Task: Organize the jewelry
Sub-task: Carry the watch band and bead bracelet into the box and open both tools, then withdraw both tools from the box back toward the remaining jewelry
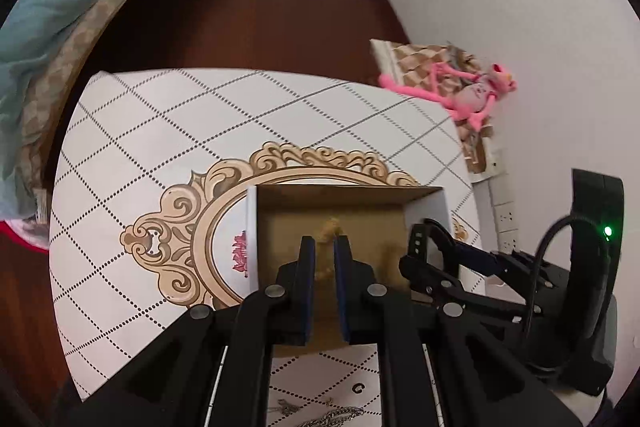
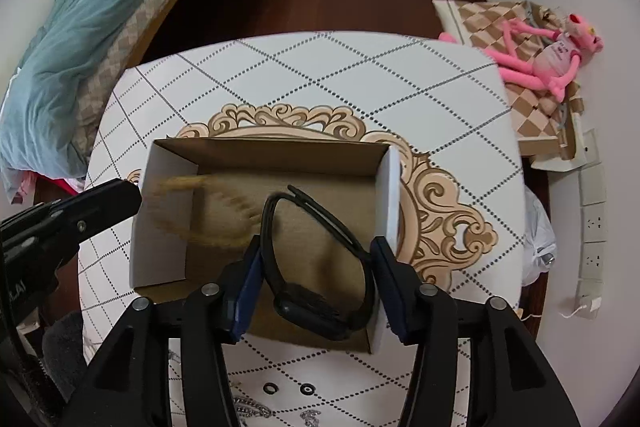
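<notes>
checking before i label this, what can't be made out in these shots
- Gold chain: motion-blurred in both views; shape unreadable.
- Left tongs: pads nearly closed on the blurred chain; contact unclear.
- Silver jewelry: cut off by the bottom edge, hidden behind the right tongs.
- Watch face: too dark.

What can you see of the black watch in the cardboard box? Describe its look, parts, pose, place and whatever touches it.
The black watch looks like a smartwatch: a dark rectangular case with a matte strap that looks rubbery, curving up into an open loop with holes near its end. It lies in the right half of the open cardboard box, case toward the near wall, strap arching toward the back. The right gripper is open around it; whether its fingers touch the strap is unclear. A blurred golden chain lies to its left, possibly meeting the strap.
</notes>
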Tool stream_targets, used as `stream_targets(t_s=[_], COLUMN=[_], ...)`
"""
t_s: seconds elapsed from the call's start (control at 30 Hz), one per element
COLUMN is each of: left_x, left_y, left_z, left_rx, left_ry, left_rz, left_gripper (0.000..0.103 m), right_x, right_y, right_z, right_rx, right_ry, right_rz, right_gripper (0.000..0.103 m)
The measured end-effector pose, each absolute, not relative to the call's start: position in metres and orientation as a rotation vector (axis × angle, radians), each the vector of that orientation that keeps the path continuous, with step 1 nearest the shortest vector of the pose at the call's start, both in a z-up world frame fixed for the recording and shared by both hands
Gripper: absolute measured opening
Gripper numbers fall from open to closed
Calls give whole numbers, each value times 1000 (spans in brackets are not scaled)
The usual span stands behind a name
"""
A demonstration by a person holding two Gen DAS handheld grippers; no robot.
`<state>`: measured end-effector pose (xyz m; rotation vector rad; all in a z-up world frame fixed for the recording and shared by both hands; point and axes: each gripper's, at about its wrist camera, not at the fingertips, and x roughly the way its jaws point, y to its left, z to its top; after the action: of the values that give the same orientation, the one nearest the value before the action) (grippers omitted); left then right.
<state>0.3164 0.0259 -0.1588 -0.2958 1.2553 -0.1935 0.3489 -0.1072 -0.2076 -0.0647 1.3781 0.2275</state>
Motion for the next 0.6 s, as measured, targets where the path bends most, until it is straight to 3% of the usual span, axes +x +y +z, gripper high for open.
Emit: stream_targets(t_s=[0.17, 0.23, 0.27, 0.3, 0.43, 0.5, 0.6], left_x=[318, 315, 312, 308, 297, 290, 279], left_y=[29, 32, 34, 36, 42, 42, 41], left_z=[-160, -158, -155, -153, -150, -150, -156], left_rx=[-236, -225, -215, -208, -166, -132, -94], left_ry=[1283, 1274, 1261, 1247, 1211, 1191, 1187], left_rz=[-100, -72, -53, -38, 22, 53, 76], left_gripper=[18, 37, 58, 70, 74, 93, 103], right_x=[346, 343, 341, 340, 329, 322, 316], right_y=[-105, -104, -105, -106, -113, -118, -124], right_z=[-201, -194, -191, -188, -182, -183, -189], right_rx=[-56, -64, -68, -71, -89, -99, -87], right_ry=[1352, 1329, 1318, 1314, 1286, 1280, 1297], right_rz=[233, 220, 213, 210, 165, 137, 130], right_gripper=[70, 77, 80, 84, 93, 94, 99])
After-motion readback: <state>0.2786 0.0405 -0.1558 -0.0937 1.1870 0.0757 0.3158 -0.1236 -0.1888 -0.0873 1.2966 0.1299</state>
